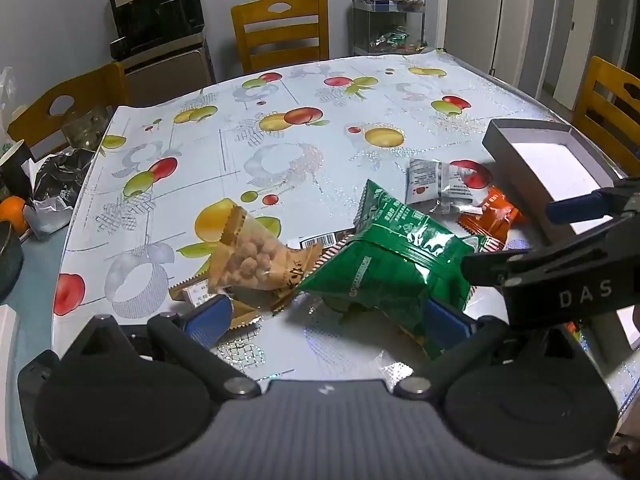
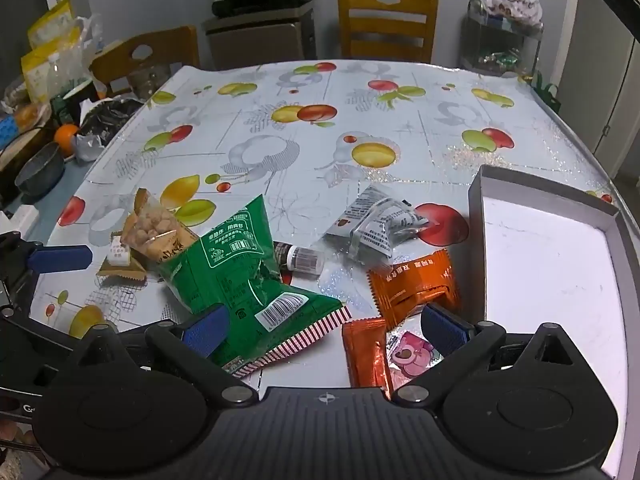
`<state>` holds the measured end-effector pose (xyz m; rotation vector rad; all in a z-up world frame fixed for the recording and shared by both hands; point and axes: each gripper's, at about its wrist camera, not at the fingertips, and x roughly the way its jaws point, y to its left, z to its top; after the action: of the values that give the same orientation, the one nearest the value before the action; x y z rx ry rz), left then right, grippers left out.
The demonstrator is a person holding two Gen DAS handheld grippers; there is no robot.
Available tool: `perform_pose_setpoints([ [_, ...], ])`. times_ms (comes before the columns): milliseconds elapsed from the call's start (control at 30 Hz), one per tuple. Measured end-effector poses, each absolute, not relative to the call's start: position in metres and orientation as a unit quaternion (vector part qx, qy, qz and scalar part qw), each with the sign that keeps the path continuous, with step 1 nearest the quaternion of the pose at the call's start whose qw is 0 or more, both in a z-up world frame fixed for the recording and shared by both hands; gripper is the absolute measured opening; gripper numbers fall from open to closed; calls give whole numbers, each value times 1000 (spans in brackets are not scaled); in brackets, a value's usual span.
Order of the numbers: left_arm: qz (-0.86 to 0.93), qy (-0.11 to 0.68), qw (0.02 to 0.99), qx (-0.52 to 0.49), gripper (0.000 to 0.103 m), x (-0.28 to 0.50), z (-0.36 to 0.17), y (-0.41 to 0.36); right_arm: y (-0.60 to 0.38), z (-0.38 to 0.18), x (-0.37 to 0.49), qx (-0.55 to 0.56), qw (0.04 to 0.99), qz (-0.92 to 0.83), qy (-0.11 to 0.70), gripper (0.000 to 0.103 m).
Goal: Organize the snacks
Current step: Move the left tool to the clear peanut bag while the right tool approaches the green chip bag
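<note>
A pile of snack packets lies on the fruit-print tablecloth. A green bag is in the middle. To its left lies a clear packet of peanuts. A silver packet and orange packets lie to its right, with a pink packet nearest. My left gripper hangs open over the green bag's near edge. My right gripper is open above the bag's striped corner and a second orange packet. Neither holds anything.
An open grey box with a white inside stands at the right, next to the orange packets. Wooden chairs ring the table. Bowls, bags and an orange crowd the left side. A wire rack stands behind.
</note>
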<state>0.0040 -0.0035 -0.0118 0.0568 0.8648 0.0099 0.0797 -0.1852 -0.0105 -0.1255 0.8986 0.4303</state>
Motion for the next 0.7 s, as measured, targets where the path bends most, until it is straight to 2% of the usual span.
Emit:
perform_pose_setpoints([
  [700,5,419,907,29,103,0,-15,-6,-185,-11,76,-60,878,206,427,103],
])
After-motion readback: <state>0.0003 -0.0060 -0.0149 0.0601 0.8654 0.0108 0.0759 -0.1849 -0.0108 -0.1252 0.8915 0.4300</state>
